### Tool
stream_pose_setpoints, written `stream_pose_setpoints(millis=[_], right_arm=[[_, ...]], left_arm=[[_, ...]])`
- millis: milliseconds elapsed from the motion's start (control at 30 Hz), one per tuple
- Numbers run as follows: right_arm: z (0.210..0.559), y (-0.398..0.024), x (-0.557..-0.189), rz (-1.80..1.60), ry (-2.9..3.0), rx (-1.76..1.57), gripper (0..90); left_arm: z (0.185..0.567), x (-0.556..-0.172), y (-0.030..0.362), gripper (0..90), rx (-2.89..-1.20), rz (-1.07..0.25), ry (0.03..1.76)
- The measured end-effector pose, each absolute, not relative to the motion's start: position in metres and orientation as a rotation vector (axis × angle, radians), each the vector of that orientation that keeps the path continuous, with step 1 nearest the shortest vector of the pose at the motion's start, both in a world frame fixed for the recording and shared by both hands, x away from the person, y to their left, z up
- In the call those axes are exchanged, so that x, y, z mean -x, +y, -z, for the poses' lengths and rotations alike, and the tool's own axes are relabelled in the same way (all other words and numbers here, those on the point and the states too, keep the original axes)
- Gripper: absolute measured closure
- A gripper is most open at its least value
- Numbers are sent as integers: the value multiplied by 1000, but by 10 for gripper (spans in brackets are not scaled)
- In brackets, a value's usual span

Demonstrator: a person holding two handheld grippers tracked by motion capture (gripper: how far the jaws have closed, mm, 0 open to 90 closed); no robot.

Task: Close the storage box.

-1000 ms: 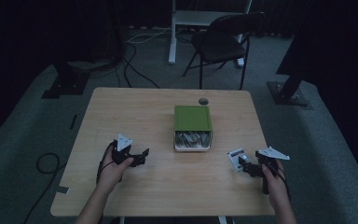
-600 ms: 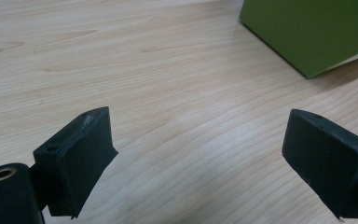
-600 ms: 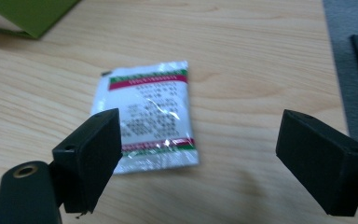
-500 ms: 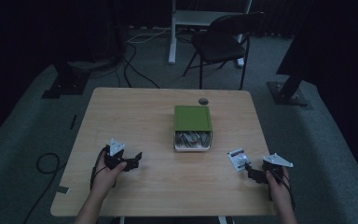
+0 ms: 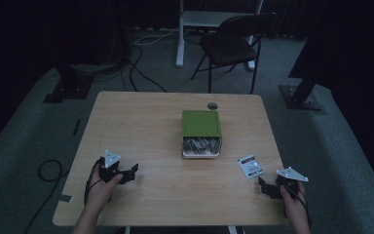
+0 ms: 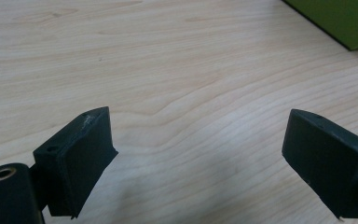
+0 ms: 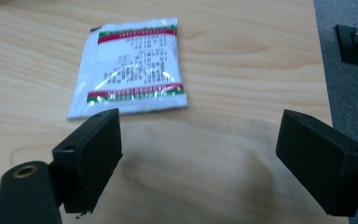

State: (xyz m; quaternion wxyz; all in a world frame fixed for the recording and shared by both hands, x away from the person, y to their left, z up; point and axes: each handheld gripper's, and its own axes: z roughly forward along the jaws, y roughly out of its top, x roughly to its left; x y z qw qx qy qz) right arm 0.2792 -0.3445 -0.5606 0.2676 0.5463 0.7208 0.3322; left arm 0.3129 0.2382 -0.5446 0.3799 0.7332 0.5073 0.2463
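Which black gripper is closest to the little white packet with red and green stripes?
The right gripper: the flat white packet with red and green stripes lies just ahead of it, while the left gripper is across the wooden table.

Dim room, grey carpet (image 5: 24, 146), folding chair (image 5: 233, 44) behind wooden table (image 5: 141, 126)

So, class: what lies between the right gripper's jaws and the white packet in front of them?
Nothing but bare table: the right gripper view shows open wood between the right gripper and the white packet.
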Motion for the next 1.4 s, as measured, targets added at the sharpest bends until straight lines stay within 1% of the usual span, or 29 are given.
stream_pose_setpoints(millis=[300,500,600,1067,1233,1400], right_arm=[[562,-347,-273,-834,1976,-1485,133],[563,-349,-273,-836,1958,-1534,124],[563,-352,-273,-851,1946,-1583,123],[563,-352,-273,-849,1942,-1587,124],[563,-352,-273,-849,1942,-1586,123],[563,-352,-273,-849,1942,-1586,123]], left_arm=[[548,-305,252,95,-1873,-645,1341],[546,-303,262,95,-1888,-698,1363],[547,-302,267,95,-1879,-715,1392],[553,-300,280,95,-1859,-762,1538],[553,-298,283,95,-1814,-788,1584],[554,-296,288,95,-1831,-811,1679]])
